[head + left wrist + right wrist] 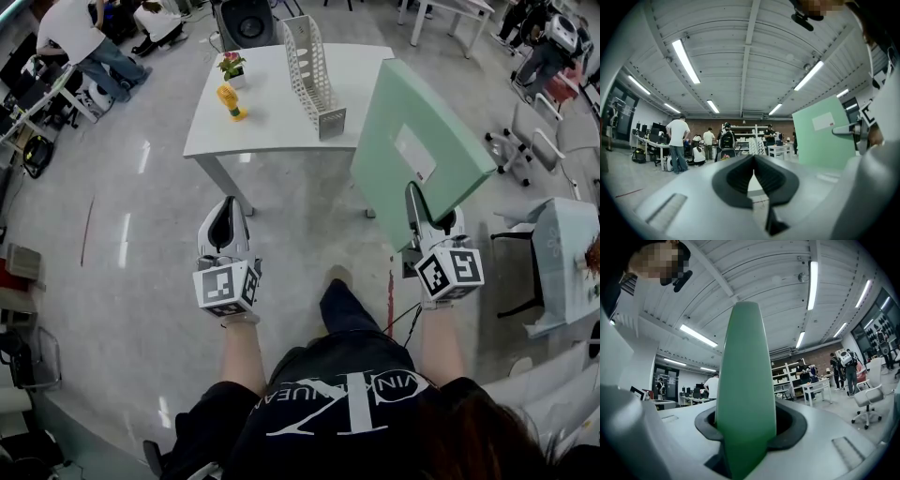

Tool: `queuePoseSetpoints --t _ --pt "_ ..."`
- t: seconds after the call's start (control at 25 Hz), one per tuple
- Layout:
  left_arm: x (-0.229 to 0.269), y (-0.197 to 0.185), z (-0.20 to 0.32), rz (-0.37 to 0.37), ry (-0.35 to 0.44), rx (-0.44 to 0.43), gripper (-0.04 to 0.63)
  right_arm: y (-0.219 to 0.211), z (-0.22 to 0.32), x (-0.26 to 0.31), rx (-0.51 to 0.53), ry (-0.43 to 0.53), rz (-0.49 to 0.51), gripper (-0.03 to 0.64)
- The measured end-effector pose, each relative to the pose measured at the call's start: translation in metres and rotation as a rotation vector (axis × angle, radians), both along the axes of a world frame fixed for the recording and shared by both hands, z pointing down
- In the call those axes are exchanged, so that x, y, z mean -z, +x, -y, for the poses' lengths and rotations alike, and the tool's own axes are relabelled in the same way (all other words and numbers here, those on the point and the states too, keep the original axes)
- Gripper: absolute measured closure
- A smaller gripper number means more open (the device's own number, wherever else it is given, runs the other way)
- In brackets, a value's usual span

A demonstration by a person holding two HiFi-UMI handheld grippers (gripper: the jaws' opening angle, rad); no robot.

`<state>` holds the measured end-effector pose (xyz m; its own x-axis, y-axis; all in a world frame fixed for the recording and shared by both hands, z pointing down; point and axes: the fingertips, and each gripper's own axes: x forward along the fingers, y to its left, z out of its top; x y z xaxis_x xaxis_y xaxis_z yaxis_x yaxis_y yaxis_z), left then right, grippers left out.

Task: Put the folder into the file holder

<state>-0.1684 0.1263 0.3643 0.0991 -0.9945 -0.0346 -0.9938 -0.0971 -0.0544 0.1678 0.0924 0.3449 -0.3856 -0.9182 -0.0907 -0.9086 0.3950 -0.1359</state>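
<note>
The right gripper (419, 214) is clamped on the green folder (422, 150), held upright in the air short of the table (272, 127). The left gripper (225, 232) has its jaws together on nothing. The white file holder (312, 67), at ten o'clock from the folder, looks empty, so approach and insertion remain.

White brand lettering on person's black shirt (314, 375), upside-down, only partly legible; white label (414, 154) on green folder (455, 131), unreadable

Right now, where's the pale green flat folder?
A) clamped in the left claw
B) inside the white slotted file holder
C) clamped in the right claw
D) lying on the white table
C: the right gripper view shows the pale green flat folder pinched between the jaws of the right claw.
</note>
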Motion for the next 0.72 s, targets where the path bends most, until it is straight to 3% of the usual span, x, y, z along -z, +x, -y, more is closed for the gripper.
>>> queuePoseSetpoints --t 0.72 --pt "0.002 -0.016 0.164 0.008 -0.018 0.063 0.595 -0.051 0.176 0.044 0.077 0.084 -0.015 0.423"
